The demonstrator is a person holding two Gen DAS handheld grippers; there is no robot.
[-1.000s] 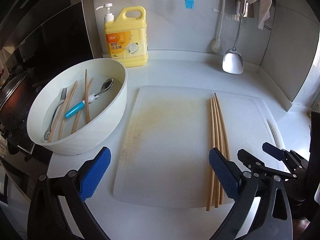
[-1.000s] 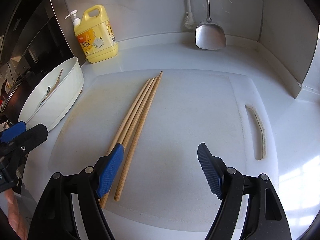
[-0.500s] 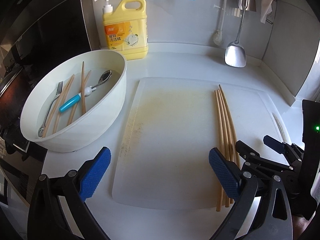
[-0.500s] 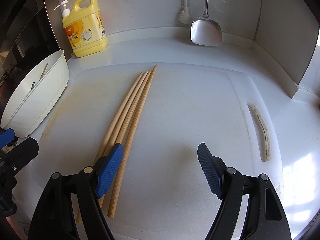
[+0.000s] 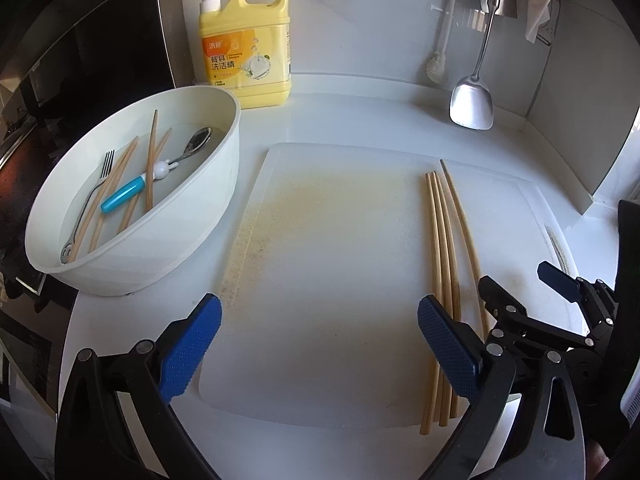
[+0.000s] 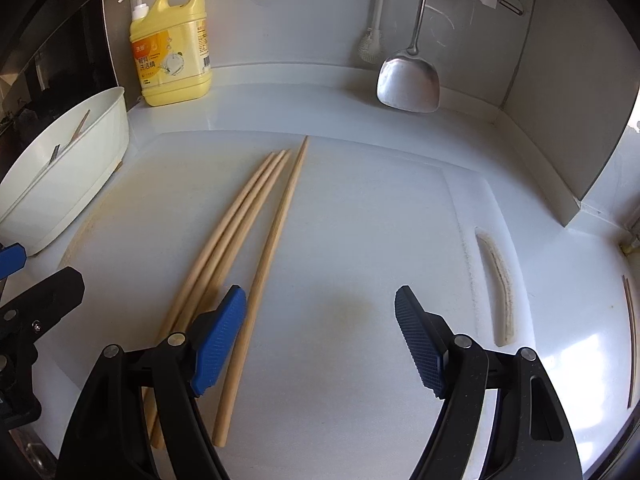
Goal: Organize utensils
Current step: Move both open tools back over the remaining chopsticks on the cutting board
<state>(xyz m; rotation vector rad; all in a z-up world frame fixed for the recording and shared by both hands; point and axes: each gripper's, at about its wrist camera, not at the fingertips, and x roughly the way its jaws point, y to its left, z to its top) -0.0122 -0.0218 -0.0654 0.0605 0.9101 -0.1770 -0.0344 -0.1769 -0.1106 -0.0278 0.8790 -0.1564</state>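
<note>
Several wooden chopsticks [image 5: 440, 240] lie lengthwise on the right half of a white cutting board [image 5: 340, 260]. Three of the chopsticks [image 6: 236, 232] touch and one [image 6: 276, 232] lies slightly apart to their right. My right gripper [image 6: 320, 320] hovers open over their near ends, its left pad [image 6: 220, 332] above the gap between them. My left gripper [image 5: 320, 340] is open over the board's near edge and holds nothing. A white oval bowl [image 5: 180, 240] on the left holds a fork [image 5: 96, 188], a blue-handled spoon [image 5: 124, 196] and more chopsticks [image 5: 150, 160].
A yellow detergent bottle [image 5: 246, 48] stands at the back wall. A metal spatula [image 5: 470, 104] and a white brush [image 5: 438, 68] hang at the back right. A dark stove [image 5: 24, 160] lies left of the bowl. The wall corner closes the right side.
Both grippers have shifted slightly over the board and stay open. The rightmost chopstick now lies a little apart from the other three.
</note>
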